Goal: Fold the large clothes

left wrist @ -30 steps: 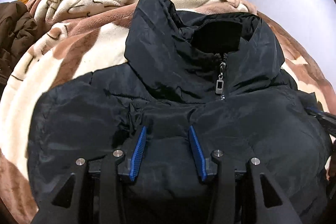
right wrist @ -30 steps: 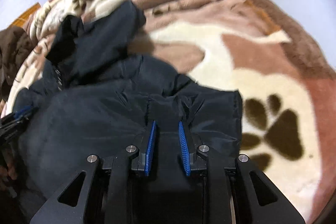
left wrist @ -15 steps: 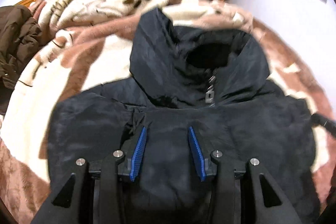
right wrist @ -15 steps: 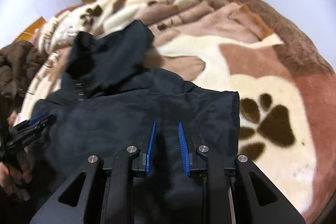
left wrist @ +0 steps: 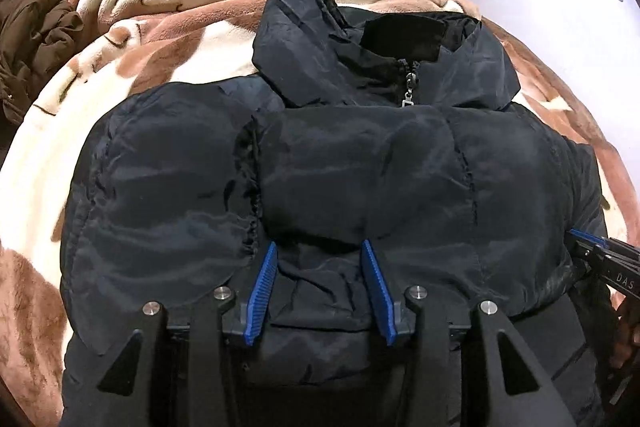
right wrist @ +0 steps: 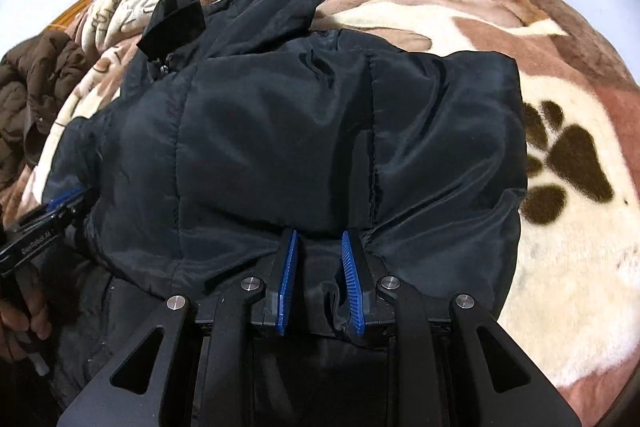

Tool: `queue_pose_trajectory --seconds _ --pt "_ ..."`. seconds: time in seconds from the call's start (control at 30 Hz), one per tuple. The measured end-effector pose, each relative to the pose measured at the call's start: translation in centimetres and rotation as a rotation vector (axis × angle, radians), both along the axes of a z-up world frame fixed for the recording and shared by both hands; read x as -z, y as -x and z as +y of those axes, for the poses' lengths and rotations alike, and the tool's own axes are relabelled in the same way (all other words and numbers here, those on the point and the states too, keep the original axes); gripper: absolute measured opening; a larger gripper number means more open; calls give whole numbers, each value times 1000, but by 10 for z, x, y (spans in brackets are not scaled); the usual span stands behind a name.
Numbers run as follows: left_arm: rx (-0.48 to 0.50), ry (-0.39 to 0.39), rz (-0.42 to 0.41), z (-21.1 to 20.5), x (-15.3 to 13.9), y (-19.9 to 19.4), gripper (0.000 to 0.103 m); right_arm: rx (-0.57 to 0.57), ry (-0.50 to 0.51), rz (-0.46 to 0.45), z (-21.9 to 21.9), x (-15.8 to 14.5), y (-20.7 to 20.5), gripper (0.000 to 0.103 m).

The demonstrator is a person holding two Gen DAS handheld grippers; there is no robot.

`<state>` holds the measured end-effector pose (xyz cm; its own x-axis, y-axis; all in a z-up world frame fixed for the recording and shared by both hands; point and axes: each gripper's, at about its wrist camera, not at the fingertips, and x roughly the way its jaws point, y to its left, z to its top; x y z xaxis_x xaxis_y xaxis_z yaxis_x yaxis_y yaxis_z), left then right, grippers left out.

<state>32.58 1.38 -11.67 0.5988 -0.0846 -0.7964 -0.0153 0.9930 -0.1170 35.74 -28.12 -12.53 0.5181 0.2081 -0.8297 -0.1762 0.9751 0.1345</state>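
Black padded jacket lies across the middle of the paw-print blanket, hood toward the far edge, lower half doubled up over the chest. Left gripper pinches a thick bunch of the near fold; its jaws are opening slightly. Right gripper clamps a thinner pleat of the same fold. Good practice: carry both grips level and in step, so the folded edge lands straight.

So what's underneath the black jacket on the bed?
The black jacket lies on a brown and cream paw-print blanket, visible all round it. Whatever lies directly beneath is hidden.
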Motion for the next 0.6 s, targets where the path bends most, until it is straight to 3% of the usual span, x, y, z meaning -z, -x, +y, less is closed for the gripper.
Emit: queue_pose_trajectory --seconds 0.1,0.2,0.4,0.6 --pt "-4 -4 14 -1 -3 -1 48 11 -2 7 -3 -5 2 24" --pt "-11 -13 22 2 -20 8 47 32 8 -14 -3 -29 14 24" --pt "5 -8 -32 1 -67 62 47 83 -22 -150 -16 -97 70 24" --pt "15 21 -70 -1 -105 127 47 106 -53 -246 -16 -146 130 24"
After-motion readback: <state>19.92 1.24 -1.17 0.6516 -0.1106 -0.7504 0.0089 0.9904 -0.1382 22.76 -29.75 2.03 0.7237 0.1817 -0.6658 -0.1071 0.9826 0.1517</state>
